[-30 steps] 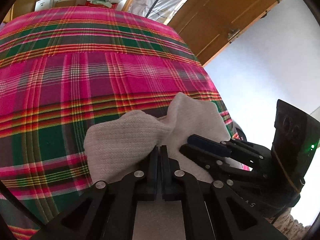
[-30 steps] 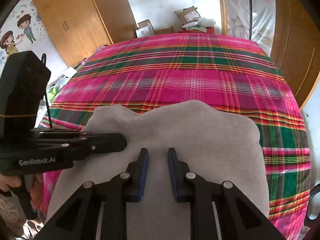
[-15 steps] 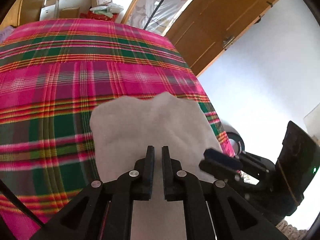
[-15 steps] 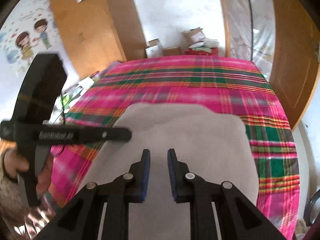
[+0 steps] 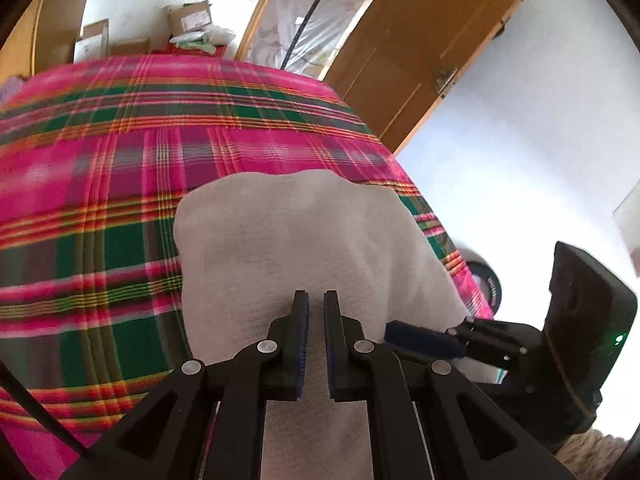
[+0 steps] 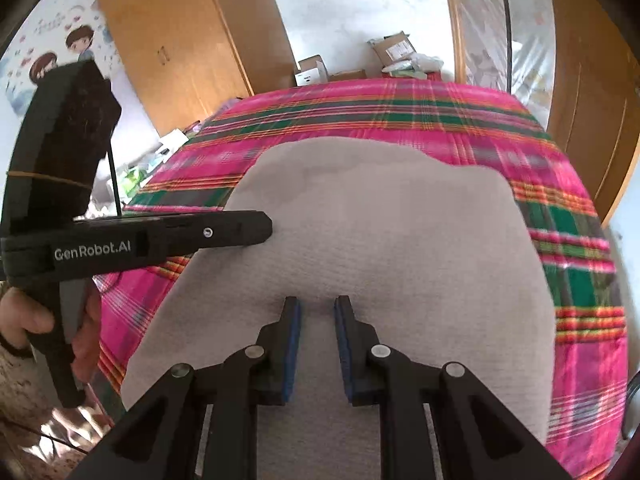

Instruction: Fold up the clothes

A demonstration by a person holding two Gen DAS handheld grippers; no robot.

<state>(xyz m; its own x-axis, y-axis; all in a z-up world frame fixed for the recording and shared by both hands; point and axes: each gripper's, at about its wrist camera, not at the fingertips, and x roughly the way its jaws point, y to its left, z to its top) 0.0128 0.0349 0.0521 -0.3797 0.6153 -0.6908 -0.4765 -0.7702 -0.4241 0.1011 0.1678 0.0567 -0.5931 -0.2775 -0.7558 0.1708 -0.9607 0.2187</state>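
In the left wrist view, the plaid bedspread (image 5: 100, 200) fills the picture from 9 o'clock across to the centre. On it lies the pale knit garment (image 5: 300, 240), running from the centre down to 6 o'clock and under the camera. It sits near the bed's right edge as this view shows it. It reads as one compact, roughly square bundle. The far edge is rounded and slightly lumpy, and no sleeve or loose flap sticks out.

The left tongs (image 5: 316, 300) point down over the near part of it. They are almost clenched, with only a slit between the pads, and I see no cloth nipped in that slit.

In the right wrist view, a hand (image 6: 24, 320) at 8 o'clock holds the left tool, whose tip reaches in from 9 o'clock over the garment's left edge. The right tongs (image 6: 316, 306) at 6 o'clock are released. There is a clear gap between the pads, the cloth shows flat beyond them, and nothing is caught in them.

My judgement is that the folding of this piece is largely done. The cloth is gathered into a single block lying on the bed, and neither tool appears to be gripping it. What may be left is tidying: pressing the wavy far edge flat and squaring the sides, or one more fold if a smaller bundle is wanted. I see no other clothes waiting on the bed, so I cannot tell whether more pieces follow.
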